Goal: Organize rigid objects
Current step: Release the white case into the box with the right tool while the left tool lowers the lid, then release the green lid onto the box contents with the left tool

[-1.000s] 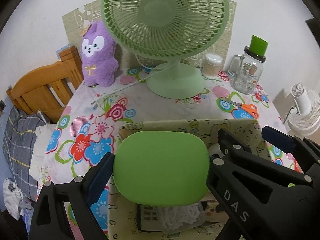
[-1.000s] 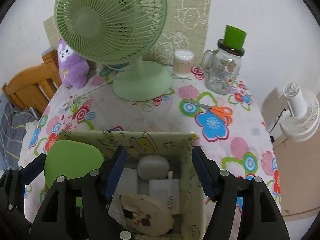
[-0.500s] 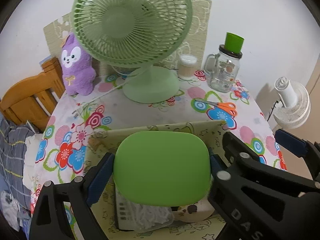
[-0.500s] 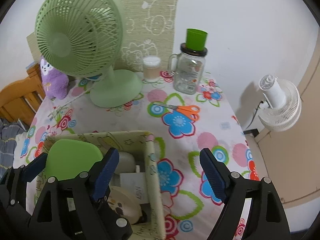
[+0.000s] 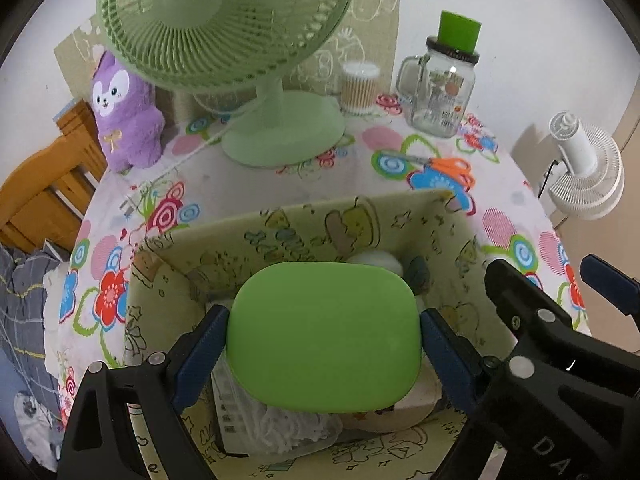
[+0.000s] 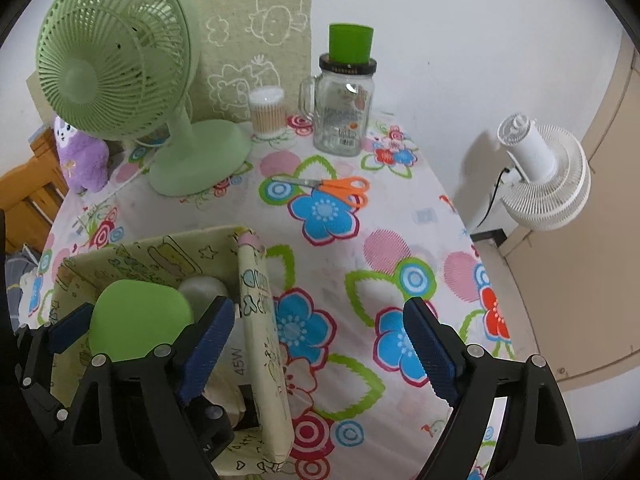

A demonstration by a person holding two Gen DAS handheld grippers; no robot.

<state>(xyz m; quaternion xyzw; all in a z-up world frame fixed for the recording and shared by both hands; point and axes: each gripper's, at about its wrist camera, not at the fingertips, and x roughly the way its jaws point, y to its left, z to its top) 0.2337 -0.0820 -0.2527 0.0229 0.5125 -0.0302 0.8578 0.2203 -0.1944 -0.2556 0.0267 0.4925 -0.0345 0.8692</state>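
A green rounded case (image 5: pixel 324 320) sits between the blue pads of my left gripper (image 5: pixel 322 350), which is shut on it and holds it over the open yellow patterned box (image 5: pixel 304 210). Inside the box lie a white rounded object (image 5: pixel 378 260), some lace in a clear bag (image 5: pixel 288 428) and a white charger (image 6: pixel 240 364). In the right wrist view, my right gripper (image 6: pixel 318 348) hangs above the box's right wall (image 6: pixel 260 320). Its jaws are opening and grip nothing. The green case (image 6: pixel 136 320) shows at its left.
On the flowered tablecloth (image 6: pixel 400 240) stand a green fan (image 6: pixel 112 60), a purple plush (image 5: pixel 124 120), a cotton swab jar (image 6: pixel 267 112) and a glass mug (image 6: pixel 344 116) with a green cup on top. Orange scissors (image 6: pixel 340 190) lie behind the box. A white fan (image 6: pixel 544 184) stands off the table's right edge.
My right gripper has come out of the box, shifted right over its right wall and spread its jaws. The left gripper has kept the green case and sunk a little over the box.
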